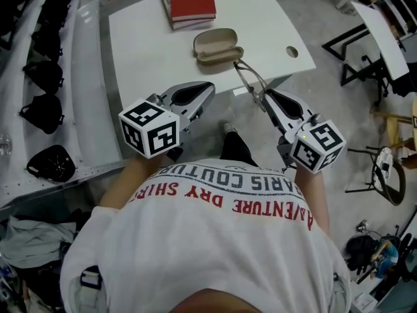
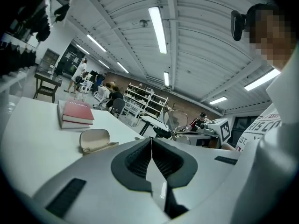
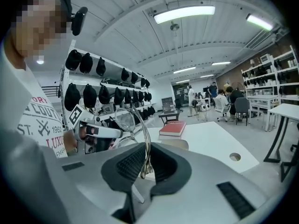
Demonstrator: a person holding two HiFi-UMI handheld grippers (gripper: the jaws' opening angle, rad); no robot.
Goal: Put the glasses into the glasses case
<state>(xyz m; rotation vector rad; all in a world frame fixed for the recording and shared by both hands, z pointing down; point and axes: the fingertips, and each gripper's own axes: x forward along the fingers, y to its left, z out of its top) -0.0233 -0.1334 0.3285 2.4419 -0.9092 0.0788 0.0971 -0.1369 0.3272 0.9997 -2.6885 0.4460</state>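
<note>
A beige glasses case [image 1: 217,45] lies open on the white table [image 1: 143,51], near its front edge. Thin metal-framed glasses [image 1: 249,78] hang in the air just in front of the case, with my right gripper [image 1: 262,97] shut on their frame. In the right gripper view the frame [image 3: 142,143] is pinched between the pads and a lens [image 3: 125,119] stands above them. My left gripper [image 1: 208,87] is shut and holds nothing, off the table's front edge and left of the glasses. From the left gripper view the case [image 2: 96,140] lies ahead to the left.
Two red books [image 1: 193,2] are stacked behind the case. A round hole [image 1: 292,51] is in the table's right part. A rack of black caps [image 1: 45,109] runs along the left. Chairs and black stands [image 1: 365,64] are on the right.
</note>
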